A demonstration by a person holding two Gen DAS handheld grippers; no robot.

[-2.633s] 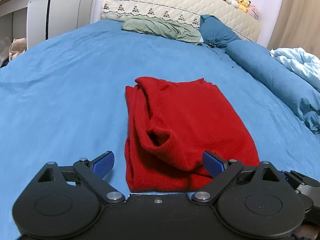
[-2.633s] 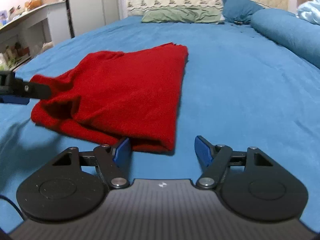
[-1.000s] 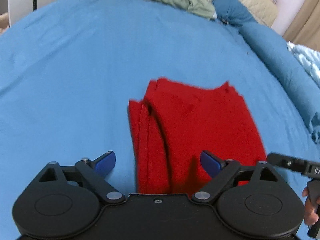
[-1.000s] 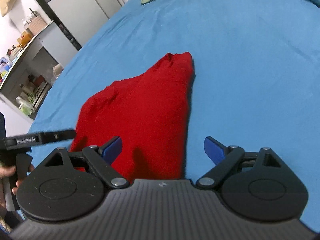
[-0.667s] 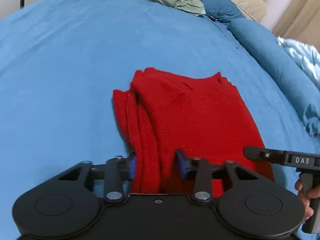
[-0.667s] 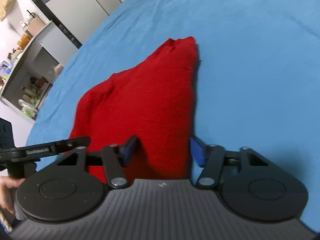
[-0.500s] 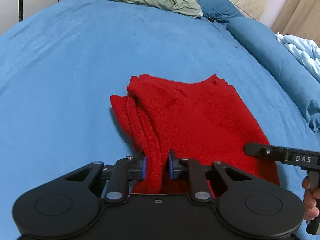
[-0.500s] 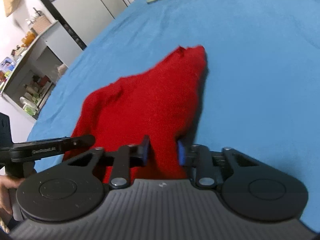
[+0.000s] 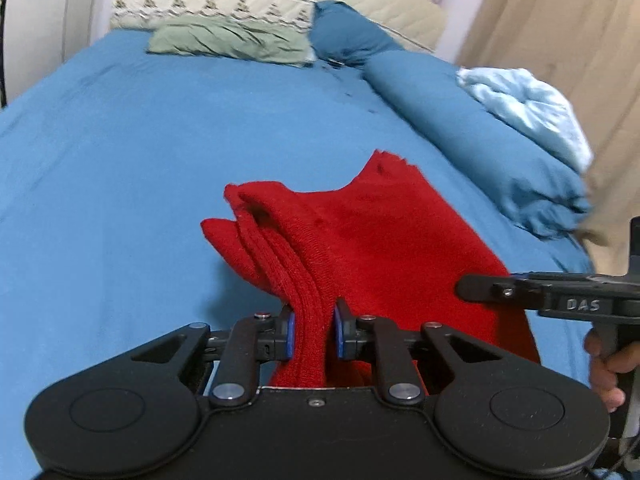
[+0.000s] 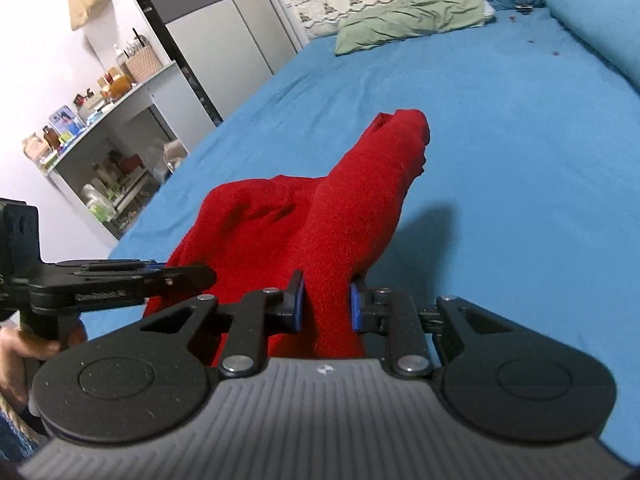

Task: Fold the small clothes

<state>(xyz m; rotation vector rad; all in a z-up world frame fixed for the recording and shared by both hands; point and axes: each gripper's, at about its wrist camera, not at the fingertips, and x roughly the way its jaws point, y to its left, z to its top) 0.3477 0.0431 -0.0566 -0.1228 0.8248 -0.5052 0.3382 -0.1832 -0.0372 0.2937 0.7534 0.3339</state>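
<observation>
Red knitted garment (image 9: 384, 248), folded in layers, on blue bed sheet (image 9: 120, 160); near edge raised off sheet, far end resting on it. Left gripper (image 9: 313, 334) clamped on stacked folds at garment's near left corner, blue pads pressed against fabric both sides. Right gripper (image 10: 326, 306) clamped on near right corner, jaws having just closed in, fabric bunched between pads. Green pillow (image 9: 228, 40) at headboard, well apart.

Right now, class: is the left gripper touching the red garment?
Touching. The left wrist view shows the left gripper with both blue pads pressed against a bunched fold of the red garment.
</observation>
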